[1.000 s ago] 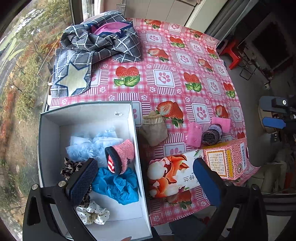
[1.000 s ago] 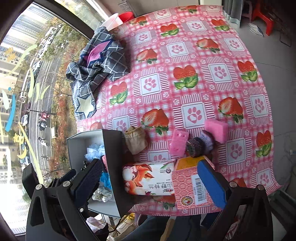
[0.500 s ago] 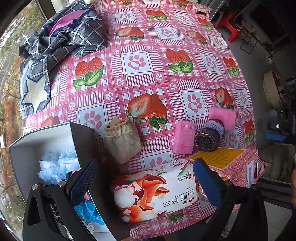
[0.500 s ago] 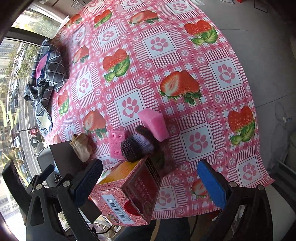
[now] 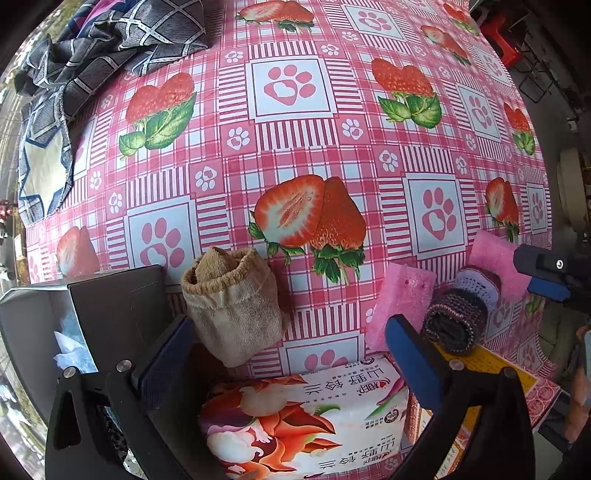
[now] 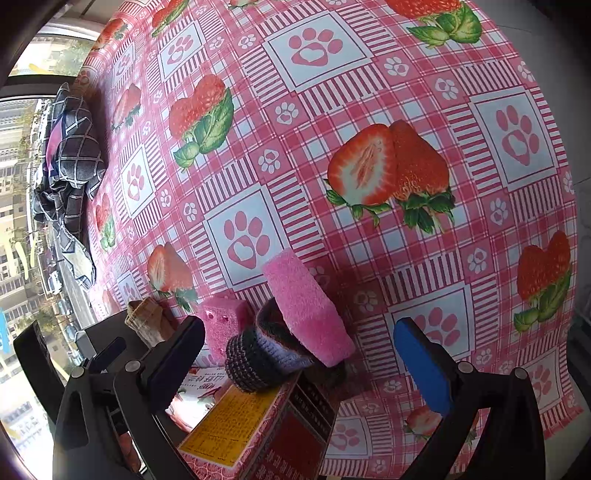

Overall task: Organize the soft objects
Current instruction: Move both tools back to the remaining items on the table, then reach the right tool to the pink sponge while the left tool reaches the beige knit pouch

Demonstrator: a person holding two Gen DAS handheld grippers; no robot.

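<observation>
A bench [image 5: 295, 155] fills both views, covered by a pink checked cloth printed with strawberries and paw prints. A crumpled grey plaid garment [image 5: 110, 33] lies at its far left corner, partly cut off by the frame edge. At the near left stands a box [image 5: 110, 306] with dark outer walls; only a scrap of pale blue stuff shows inside, the rest is hidden. Just beside its right wall sits a rolled beige sock [image 5: 232, 310], upright, open end up. In front of it lies a tissue pack [image 5: 303, 417] printed with orange flowers and Chinese characters, seen upside down and hard to read. A pink patterned carton [image 6: 251, 432] with a yellow panel of small unreadable print lies beside the pack. A rolled dark knitted sock [image 6: 258, 362] rests at the carton's far end, between two pink sponges [image 6: 306, 317], the larger leaning on it. The left tool [image 5: 291, 354] hangs wide apart over the tissue pack, gripping nothing. The right tool [image 6: 303, 362] is likewise spread wide and bare, over the knitted sock and carton.
</observation>
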